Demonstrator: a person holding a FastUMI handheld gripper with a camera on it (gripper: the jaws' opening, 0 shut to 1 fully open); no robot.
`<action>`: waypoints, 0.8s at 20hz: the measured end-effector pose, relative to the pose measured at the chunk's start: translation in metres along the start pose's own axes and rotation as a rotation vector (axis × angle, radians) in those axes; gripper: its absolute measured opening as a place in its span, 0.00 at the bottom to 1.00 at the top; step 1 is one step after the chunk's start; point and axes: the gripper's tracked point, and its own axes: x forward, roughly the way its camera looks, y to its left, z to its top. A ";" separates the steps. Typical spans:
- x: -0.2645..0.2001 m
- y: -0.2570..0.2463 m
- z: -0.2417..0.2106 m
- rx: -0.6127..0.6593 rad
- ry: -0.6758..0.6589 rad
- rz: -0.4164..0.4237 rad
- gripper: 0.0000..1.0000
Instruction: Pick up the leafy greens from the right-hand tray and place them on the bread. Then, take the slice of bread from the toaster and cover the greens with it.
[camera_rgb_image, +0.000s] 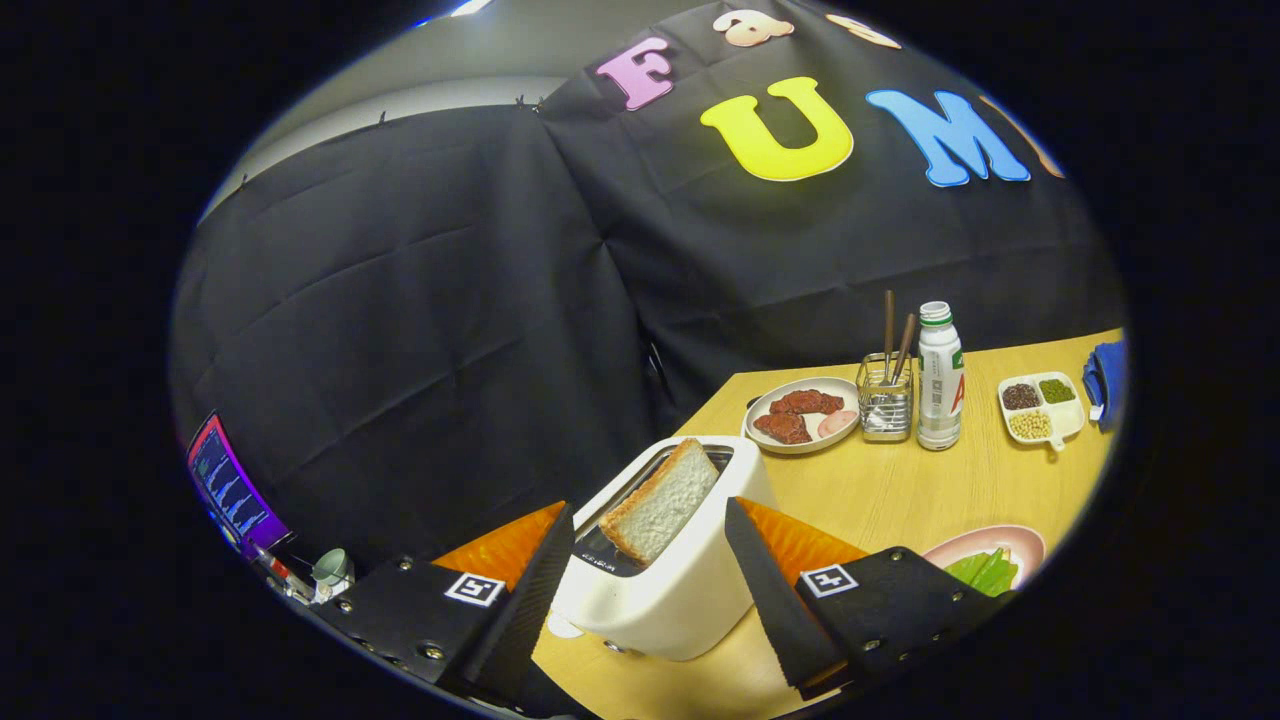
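Toaster, smooth, white and rounded, sits between my spread fingers, which touch nothing. Porous slice of bread juts tilted from its slot. Leafy greens lie on a pink plate beyond my right finger; bare wooden table lies ahead.

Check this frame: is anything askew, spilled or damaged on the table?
Nothing spilled or damaged. The bread slice leans tilted in the toaster slot, between the open jaws of the gripper. The greens lie on their plate.
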 end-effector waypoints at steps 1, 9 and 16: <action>0.004 0.003 -0.003 0.008 0.002 0.004 0.92; 0.039 0.025 -0.022 0.018 -0.018 0.024 0.92; 0.054 0.012 -0.022 -0.065 -0.070 -0.067 0.88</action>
